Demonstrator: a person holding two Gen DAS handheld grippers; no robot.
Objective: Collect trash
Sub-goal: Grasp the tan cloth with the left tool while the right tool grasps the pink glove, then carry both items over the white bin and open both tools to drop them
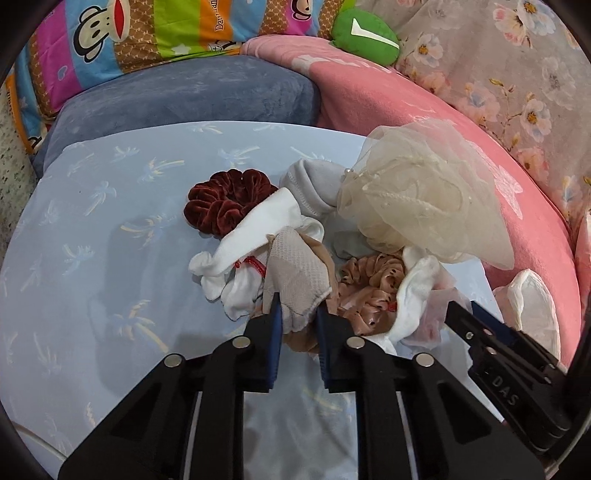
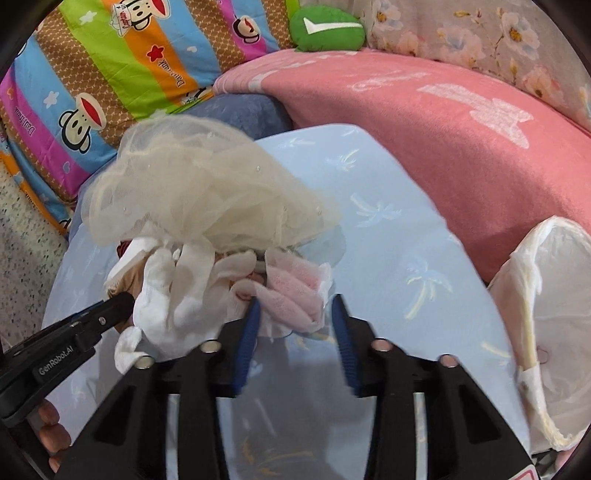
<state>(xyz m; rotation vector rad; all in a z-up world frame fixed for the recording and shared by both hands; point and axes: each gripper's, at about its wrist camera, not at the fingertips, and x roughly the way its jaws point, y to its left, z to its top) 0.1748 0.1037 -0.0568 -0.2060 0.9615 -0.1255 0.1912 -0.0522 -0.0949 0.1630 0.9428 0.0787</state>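
Note:
A heap of soft items lies on the light blue palm-print sheet (image 1: 122,206). In it are a dark red velvet scrunchie (image 1: 221,206), white cloths (image 1: 258,229), a grey sock (image 1: 314,184), a cream tulle puff (image 1: 417,199) and a tan satin scrunchie (image 1: 369,291). My left gripper (image 1: 299,308) is shut on a beige mesh cloth (image 1: 299,277) at the heap's near side. My right gripper (image 2: 295,308) is shut on a pink fleecy cloth (image 2: 295,291), with its blue pads on either side. The right gripper (image 1: 461,306) also shows in the left wrist view, at the heap's right edge.
An open white bag (image 2: 554,314) lies to the right of the heap beside the pink blanket (image 2: 443,147). A blue-grey pillow (image 1: 184,99), a striped monkey-print quilt (image 1: 129,40) and a green plush (image 1: 365,33) lie behind. A person's fingers (image 2: 48,435) hold the left gripper (image 2: 122,299).

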